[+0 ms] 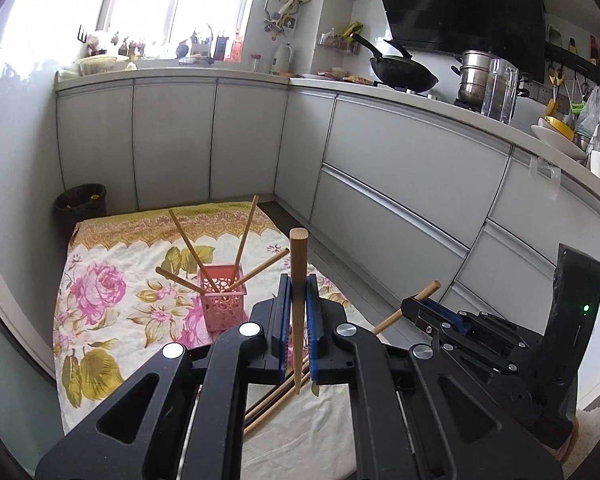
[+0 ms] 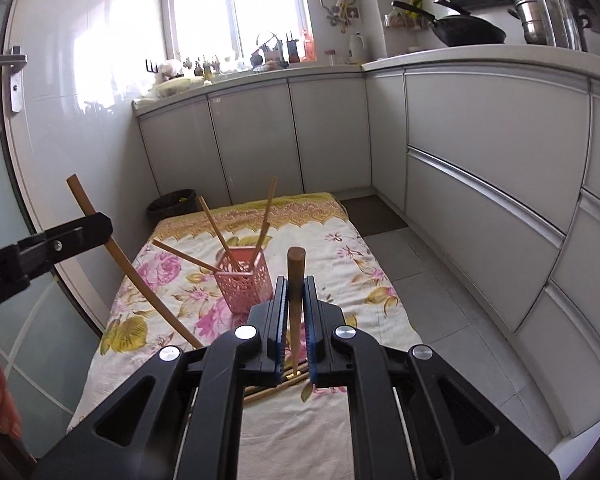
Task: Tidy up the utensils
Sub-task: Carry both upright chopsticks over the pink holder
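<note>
A pink perforated holder (image 1: 222, 298) stands on a floral cloth (image 1: 100, 292) on the floor, with several wooden chopsticks leaning out of it; it also shows in the right wrist view (image 2: 246, 284). My left gripper (image 1: 299, 292) is shut on a wooden chopstick (image 1: 299, 256), held upright above the cloth. My right gripper (image 2: 295, 292) is shut on another chopstick (image 2: 295, 272), also upright. More chopsticks (image 1: 278, 398) lie on the cloth beneath the grippers. The right gripper shows at the right of the left wrist view (image 1: 416, 304); the left gripper shows at the left of the right wrist view (image 2: 96, 228).
White kitchen cabinets (image 1: 400, 168) run along the back and right. A dark woven bin (image 1: 81, 204) stands in the corner behind the cloth. A wok (image 1: 404, 72) and pots sit on the counter. A glass door (image 2: 16, 184) is at the left.
</note>
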Tool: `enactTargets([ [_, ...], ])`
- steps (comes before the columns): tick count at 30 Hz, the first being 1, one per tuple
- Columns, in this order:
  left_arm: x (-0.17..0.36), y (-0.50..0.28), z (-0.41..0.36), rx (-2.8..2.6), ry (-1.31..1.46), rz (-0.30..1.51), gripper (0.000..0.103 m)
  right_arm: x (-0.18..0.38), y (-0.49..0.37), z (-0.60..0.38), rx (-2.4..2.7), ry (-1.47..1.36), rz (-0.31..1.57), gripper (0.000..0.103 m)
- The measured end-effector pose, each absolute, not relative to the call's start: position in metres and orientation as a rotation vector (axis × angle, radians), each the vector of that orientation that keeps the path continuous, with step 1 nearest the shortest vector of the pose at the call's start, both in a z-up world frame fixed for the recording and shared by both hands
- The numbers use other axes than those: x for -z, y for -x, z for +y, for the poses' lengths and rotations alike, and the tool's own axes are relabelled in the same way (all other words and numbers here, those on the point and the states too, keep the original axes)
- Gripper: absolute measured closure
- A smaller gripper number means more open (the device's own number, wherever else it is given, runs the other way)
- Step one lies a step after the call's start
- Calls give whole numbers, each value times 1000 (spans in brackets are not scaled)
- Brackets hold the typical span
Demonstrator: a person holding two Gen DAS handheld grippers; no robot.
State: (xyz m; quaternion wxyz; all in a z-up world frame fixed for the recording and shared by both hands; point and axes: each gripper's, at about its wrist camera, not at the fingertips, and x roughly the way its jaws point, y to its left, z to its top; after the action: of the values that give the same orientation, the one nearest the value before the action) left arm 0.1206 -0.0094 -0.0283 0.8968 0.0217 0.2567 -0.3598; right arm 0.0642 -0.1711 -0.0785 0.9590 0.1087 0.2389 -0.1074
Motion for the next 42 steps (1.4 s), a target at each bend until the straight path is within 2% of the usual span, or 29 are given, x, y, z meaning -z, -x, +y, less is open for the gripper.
enactTargets([
  [13,-32,-120,13,659,4,417,97,-2,-71,-151,134,-204,360,95],
  [26,-51,-161,11,579,58,370,97,-47,-106,-145,103,-204,272,95],
  [32,-52,-194,3,550,71,362,97,-51,-137,-150,102,-204,250,95],
  [42,-23,-257,-16,524,80,419,97,-31,-188,-166,90,-240,244,95],
])
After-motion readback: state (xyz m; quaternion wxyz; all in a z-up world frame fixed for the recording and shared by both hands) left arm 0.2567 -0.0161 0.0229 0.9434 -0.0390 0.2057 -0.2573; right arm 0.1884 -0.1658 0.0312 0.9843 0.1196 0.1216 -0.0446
